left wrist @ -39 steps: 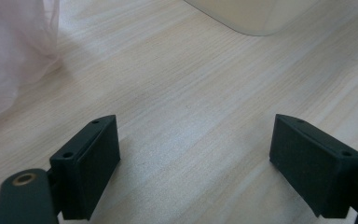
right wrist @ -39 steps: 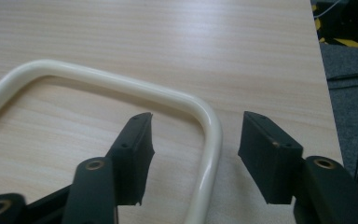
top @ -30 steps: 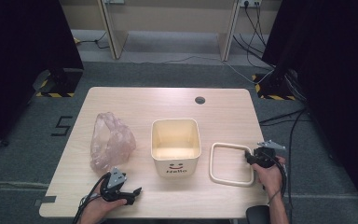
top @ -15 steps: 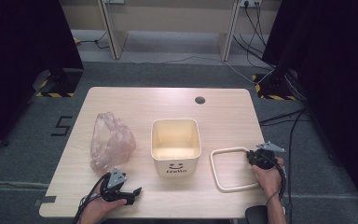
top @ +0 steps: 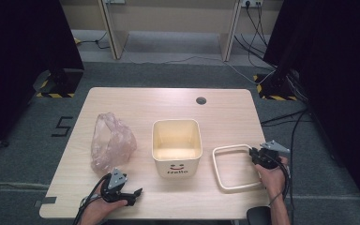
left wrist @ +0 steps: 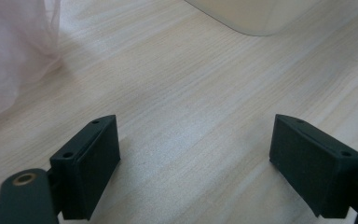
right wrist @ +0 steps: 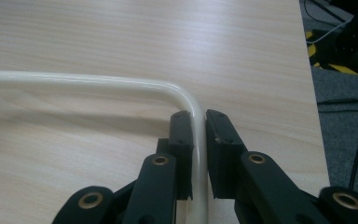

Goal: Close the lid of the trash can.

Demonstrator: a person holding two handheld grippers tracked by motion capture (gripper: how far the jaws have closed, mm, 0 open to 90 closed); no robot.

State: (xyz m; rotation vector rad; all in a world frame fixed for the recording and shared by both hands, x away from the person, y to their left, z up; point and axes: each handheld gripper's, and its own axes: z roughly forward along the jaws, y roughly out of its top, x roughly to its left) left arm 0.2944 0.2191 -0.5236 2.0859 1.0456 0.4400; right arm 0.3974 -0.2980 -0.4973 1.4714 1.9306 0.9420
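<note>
A cream bin [top: 176, 145] with a smiley face stands at the table's middle. To its right a cream rectangular frame [top: 217, 168] lies flat. My right gripper [top: 255, 157] holds the frame's right side. In the right gripper view the jaws [right wrist: 198, 116] have just been closing and now press on the frame's rod [right wrist: 98, 80] right beside its rounded corner. My left gripper [top: 133, 194] rests near the front left edge. Its jaws [left wrist: 196, 149] stand wide open with only bare wood between them.
A crumpled clear plastic bag [top: 111, 140] lies left of the bin, and its edge [left wrist: 9, 51] shows in the left gripper view. The bin's lower corner [left wrist: 256, 14] is ahead of the left gripper. A cable port [top: 200, 100] sits near the table's far edge.
The frame has shifted slightly toward the table's near edge and turned a little. Both hands have stayed in place.
</note>
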